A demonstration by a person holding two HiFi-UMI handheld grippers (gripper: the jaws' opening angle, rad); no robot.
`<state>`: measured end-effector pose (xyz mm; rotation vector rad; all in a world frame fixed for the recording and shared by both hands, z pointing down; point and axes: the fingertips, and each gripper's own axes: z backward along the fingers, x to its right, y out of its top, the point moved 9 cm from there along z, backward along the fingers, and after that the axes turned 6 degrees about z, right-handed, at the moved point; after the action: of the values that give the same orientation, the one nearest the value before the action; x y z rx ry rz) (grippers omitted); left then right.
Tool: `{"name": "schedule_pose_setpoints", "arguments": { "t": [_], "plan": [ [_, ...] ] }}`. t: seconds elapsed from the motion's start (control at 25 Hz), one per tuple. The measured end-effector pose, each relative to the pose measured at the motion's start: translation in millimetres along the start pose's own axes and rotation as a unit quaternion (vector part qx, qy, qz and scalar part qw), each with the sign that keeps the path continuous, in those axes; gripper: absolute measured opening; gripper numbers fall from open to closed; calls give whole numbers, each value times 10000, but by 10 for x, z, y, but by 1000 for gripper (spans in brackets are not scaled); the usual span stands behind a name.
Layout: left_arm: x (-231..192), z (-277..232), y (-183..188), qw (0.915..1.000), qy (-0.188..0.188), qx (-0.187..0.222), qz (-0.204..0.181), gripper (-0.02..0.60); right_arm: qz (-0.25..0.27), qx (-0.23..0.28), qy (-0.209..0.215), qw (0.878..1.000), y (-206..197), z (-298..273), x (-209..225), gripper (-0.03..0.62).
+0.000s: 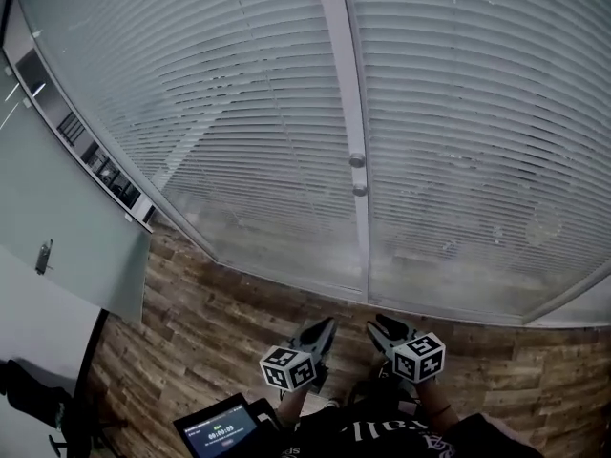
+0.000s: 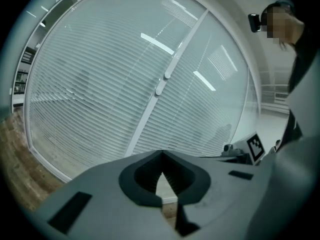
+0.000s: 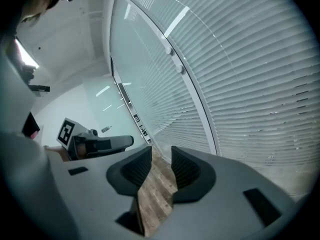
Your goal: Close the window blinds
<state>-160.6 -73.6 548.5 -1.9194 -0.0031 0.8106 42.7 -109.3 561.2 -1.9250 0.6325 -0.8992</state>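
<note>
Blinds (image 1: 239,113) span the whole wall ahead and seem to sit behind glass (image 2: 150,39), going by the light reflections. The slats look only part tilted, can't say how far. Left gripper (image 2: 161,155): jaws shut tip to tip, nothing in them. Right gripper (image 3: 161,156): jaws apart and empty, with only the wooden floor (image 1: 220,322) showing through the gap. Both hang low, side by side, well apart from the wall. The only handles I can spot are two round knobs (image 1: 358,175), one just above the other on the white post (image 1: 336,74) between the panes, so I judge those drive the slats. Risks from here:

- The left goes in shut and just bumps a knob or the pane, so it needs to open first.
- The knobs are small, round and close together, so a pinch could slip off or catch the wrong one and shift the wrong pane's slats.
- Either could be turned the wrong way, which opens the slats further.
- A steep approach puts the jaw tips into the glass.
- With the two grippers this close together, a reach by both could make them clash at the post.
</note>
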Motion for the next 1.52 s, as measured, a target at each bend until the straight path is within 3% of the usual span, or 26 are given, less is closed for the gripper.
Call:
{"name": "schedule_pose_setpoints", "arguments": {
  "t": [0.28, 0.4, 0.6, 1.12, 1.52],
  "plan": [
    [-171, 1057, -180, 9973, -636, -191, -300, 5, -272, 580, -847, 9943, -422, 75, -983, 133],
    [-252, 1436, -279, 9945, -860, -381, -462, 5, -355, 623, -1278, 9892, -659, 216, -1366, 133],
    [-246, 1806, -460, 9914, -1177, -452, -359, 5, -517, 609, -1743, 9815, -1011, 573, -1955, 133],
    [379, 2365, -989, 9873, -1505, -319, -398, 5, -283, 679, -1692, 9828, -1473, 1344, -2886, 133],
    [1522, 3363, -2170, 9908, -1287, -389, -160, 5, -208, 317, -1254, 9914, -2332, 2563, -3572, 133]
  ]
}}
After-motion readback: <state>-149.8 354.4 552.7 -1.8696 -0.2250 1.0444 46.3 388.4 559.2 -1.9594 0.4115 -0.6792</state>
